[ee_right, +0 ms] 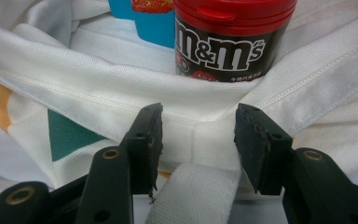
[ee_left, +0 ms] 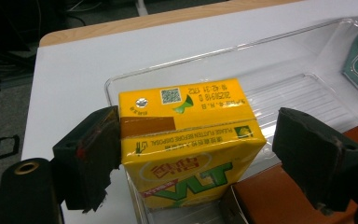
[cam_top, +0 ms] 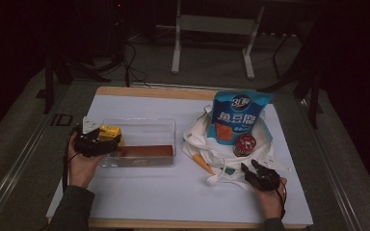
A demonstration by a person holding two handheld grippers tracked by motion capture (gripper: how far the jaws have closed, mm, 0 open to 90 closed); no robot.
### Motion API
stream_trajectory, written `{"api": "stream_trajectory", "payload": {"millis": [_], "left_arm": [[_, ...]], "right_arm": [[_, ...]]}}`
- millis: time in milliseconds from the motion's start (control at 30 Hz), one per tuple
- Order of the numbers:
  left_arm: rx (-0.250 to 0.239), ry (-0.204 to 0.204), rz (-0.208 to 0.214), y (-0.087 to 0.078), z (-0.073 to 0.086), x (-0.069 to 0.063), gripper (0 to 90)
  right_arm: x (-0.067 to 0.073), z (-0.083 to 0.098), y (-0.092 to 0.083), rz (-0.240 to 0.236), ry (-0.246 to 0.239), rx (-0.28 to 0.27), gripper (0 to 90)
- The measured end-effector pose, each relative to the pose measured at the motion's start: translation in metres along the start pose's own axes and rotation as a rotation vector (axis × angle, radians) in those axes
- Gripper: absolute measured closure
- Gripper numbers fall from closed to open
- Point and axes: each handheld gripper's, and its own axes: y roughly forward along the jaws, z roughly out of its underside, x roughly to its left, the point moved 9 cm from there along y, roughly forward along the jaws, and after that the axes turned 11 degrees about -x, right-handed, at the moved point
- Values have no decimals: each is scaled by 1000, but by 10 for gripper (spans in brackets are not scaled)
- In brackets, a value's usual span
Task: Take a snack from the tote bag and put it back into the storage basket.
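Note:
A yellow drink carton (cam_top: 110, 132) (ee_left: 191, 140) stands in the left end of a clear plastic tray (cam_top: 139, 126) (ee_left: 307, 88). My left gripper (cam_top: 98, 142) (ee_left: 198, 126) is open around it: one pad touches the carton's side, the other stands off with a gap. A brown box (cam_top: 144, 151) (ee_left: 279, 196) lies in the tray's near part. My right gripper (cam_top: 257, 169) (ee_right: 199, 112) is open at the near edge of a white tote bag (cam_top: 197, 139) (ee_right: 74, 79), with the bag's strap (ee_right: 191, 196) lying between its jaws.
A red-lidded M&M's can (cam_top: 244, 144) (ee_right: 228, 42) and a tall blue snack pouch (cam_top: 236, 115) (ee_right: 144, 18) stand in the tote bag. Everything rests on a white board (cam_top: 173, 192) over a wooden table. A metal frame stands on the floor beyond.

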Motion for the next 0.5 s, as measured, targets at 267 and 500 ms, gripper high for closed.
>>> {"api": "stream_trajectory", "payload": {"millis": [267,500], "left_arm": [[-21,-4,26,-3,-7,0,149],[-50,4,33,-7,-16,-1,158]], "right_arm": [[0,0,0,-1,2,-1,519],[0,0,0,-1,1,0,518]]}}
